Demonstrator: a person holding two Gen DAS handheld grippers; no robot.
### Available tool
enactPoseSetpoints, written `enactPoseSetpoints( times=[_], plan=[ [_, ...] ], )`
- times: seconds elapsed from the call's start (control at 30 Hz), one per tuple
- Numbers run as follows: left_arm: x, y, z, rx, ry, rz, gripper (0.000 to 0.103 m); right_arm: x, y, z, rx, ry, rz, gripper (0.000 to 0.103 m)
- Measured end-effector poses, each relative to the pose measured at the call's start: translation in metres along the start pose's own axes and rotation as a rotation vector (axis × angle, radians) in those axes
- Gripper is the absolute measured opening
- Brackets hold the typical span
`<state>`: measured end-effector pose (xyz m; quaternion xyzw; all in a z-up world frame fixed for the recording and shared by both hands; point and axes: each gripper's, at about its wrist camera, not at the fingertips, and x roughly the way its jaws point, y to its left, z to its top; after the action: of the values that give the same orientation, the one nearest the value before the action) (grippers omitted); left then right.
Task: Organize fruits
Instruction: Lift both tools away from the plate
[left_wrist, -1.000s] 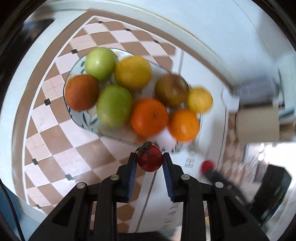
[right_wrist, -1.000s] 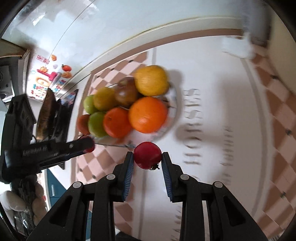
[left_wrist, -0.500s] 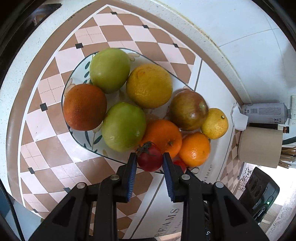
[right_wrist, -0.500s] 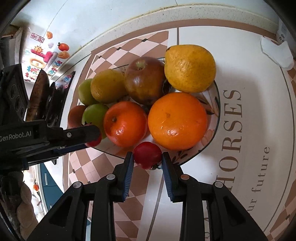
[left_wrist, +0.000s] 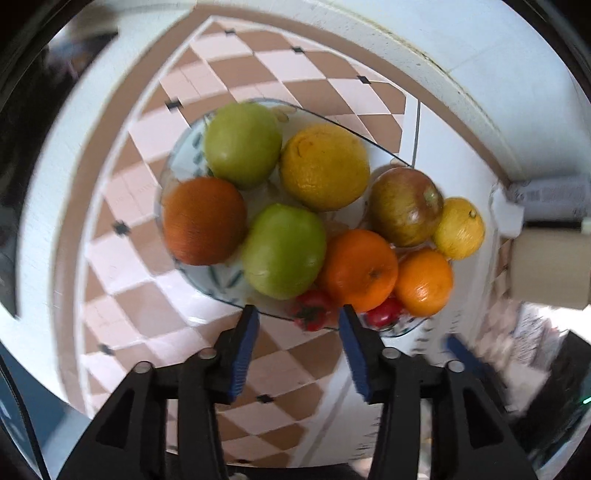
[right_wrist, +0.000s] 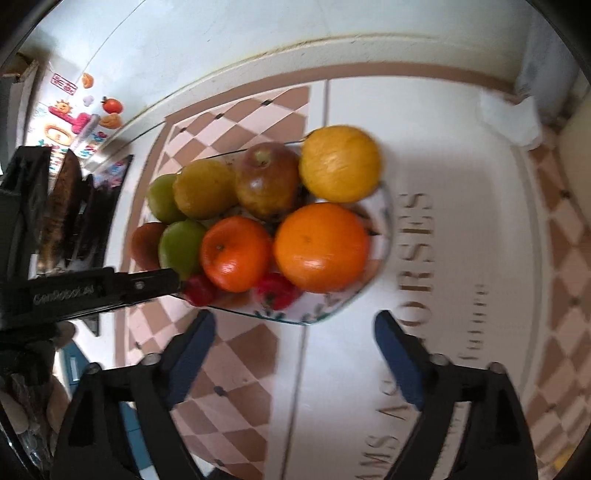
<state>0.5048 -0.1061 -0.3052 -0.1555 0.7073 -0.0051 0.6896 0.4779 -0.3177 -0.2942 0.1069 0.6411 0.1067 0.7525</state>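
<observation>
- Two tomatoes lie at the near edge of the plate (left_wrist: 173, 184), tucked against the pile: one (left_wrist: 310, 308) under the green apple (left_wrist: 284, 251) and the middle orange (left_wrist: 358, 269), the other (left_wrist: 386, 312) between the two oranges. My guess is the edge was picked because the middle is full and the bigger fruit stops small ones rolling.
- The left gripper (left_wrist: 297, 347) hangs over that rim with its jaws opening; the first tomato sits just beyond the blue pads, and no pad presses on it.
- The right gripper (right_wrist: 291, 356) is opening wider, with nothing between its jaws. Its tomato (right_wrist: 277, 290) rests on the plate under the big orange (right_wrist: 321, 245).
- From the right wrist the left gripper comes in from the left, its tip beside the other tomato (right_wrist: 199, 290).
- Both grippers point steeply down, which suits dropping fruit onto a crowded plate.
- The plate stands on a checked cloth (left_wrist: 147, 314) against a white wall.
- All the fruit in view is on the plate, so the sorting looks near done.
</observation>
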Motion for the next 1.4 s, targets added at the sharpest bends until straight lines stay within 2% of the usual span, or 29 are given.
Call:
enactPoseSetpoints(
  times=[0.03,0.1,0.2,0.3,0.4,0.5,0.73,1.03,1.23,1.4],
  plan=[
    [-0.004,-0.001,-0.003,0.027,-0.020,0.039,0.074,-0.006,0.000,-0.002,-0.009,-0.009,-0.030,0.093],
    [-0.013,-0.002,-0.011,0.075,-0.061,0.109,0.086,-0.015,0.001,-0.005,-0.017,-0.026,-0.081,0.093],
    [-0.025,0.000,-0.025,0.118,-0.104,0.172,0.086,-0.034,0.005,-0.013,-0.015,-0.066,-0.131,0.095],
    [-0.044,0.005,-0.043,0.134,-0.147,0.179,0.098,-0.055,0.012,-0.026,-0.011,-0.103,-0.150,0.095],
    [-0.074,0.006,-0.066,0.158,-0.230,0.169,0.098,-0.080,0.023,-0.044,-0.005,-0.154,-0.157,0.096],
    [-0.103,0.003,-0.092,0.201,-0.315,0.191,0.098,-0.108,0.039,-0.067,-0.006,-0.213,-0.177,0.096],
    [-0.164,0.017,-0.165,0.280,-0.478,0.177,0.098,-0.178,0.090,-0.146,0.013,-0.360,-0.212,0.096],
    [-0.219,0.054,-0.252,0.365,-0.582,0.165,0.098,-0.242,0.152,-0.247,0.024,-0.467,-0.225,0.096],
    [-0.244,0.069,-0.294,0.380,-0.628,0.141,0.098,-0.277,0.176,-0.295,0.015,-0.529,-0.215,0.096],
    [-0.266,0.076,-0.328,0.365,-0.680,0.128,0.098,-0.308,0.183,-0.322,0.005,-0.579,-0.200,0.096]
  ],
)
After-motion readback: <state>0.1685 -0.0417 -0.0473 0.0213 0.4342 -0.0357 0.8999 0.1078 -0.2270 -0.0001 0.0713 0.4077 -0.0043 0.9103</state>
